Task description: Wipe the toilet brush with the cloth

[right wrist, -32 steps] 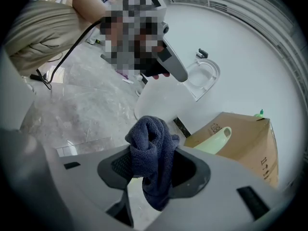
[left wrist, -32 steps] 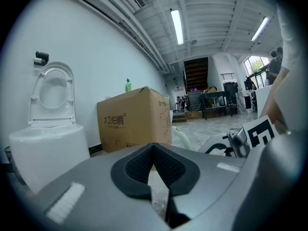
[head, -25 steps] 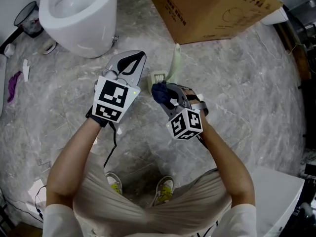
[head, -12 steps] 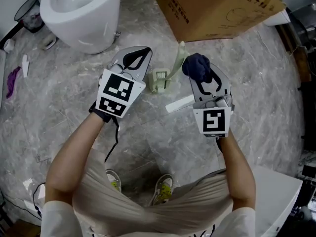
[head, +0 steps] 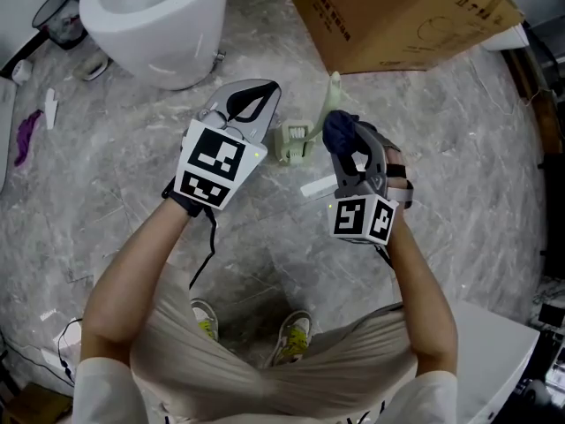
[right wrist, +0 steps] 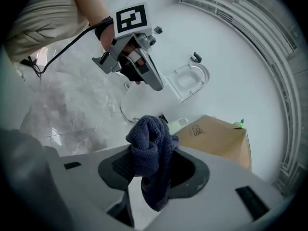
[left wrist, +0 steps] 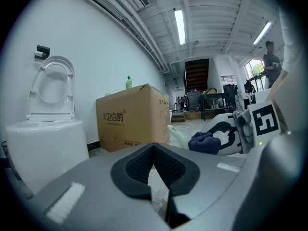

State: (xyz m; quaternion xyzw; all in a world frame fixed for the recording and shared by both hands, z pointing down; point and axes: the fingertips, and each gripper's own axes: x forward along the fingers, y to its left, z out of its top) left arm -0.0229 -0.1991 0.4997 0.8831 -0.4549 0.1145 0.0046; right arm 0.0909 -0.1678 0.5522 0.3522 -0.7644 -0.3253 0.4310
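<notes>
Item: toilet brush (head: 294, 141), pale green, standing on the floor (head: 459, 166) between your two grippers, just ahead of both. Base low; handle (head: 334, 91) rises and leans away from you toward the cardboard box (head: 397, 16), so the long axis runs base-near, tip-far.

Item: right gripper (head: 351, 147), clamped on a bunched dark blue cloth (head: 335, 127). The cloth sits just beside the handle, on its right; contact cannot be told. This is your nearer hand to the handle.

Item: left gripper (head: 265, 91), jaws together, nothing between them, just left of the brush base.

Judgement: wiping likely means bringing the cloth leftward onto the handle.
</notes>
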